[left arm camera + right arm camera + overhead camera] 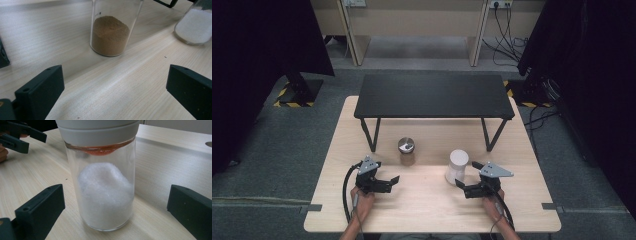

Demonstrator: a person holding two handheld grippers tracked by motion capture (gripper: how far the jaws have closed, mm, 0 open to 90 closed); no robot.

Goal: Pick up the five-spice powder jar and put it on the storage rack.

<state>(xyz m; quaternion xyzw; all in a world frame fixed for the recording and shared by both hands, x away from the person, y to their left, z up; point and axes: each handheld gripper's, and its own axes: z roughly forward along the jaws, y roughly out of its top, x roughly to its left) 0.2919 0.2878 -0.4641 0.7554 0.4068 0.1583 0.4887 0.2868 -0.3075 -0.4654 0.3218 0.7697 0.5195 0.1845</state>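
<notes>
So the person's got both tools out on the light wooden table, and what matters right now is which jar lines up with which hand. The jar of white powder stands upright just ahead of the right gripper, pretty much dead centre between its jaws in the right gripper view, jaws spread wide and not touching the glass. The jar of brown powder is also upright, but it sits ahead and a bit to the inside of the left gripper, farther off; in the left gripper view it's clearly beyond the jaws, which are spread wide with nothing between them. Both jars stand in front of the little black shelf. My guess: the right side only needs a short straight push forward, while the left one would have to reach and swing inward first.
</notes>
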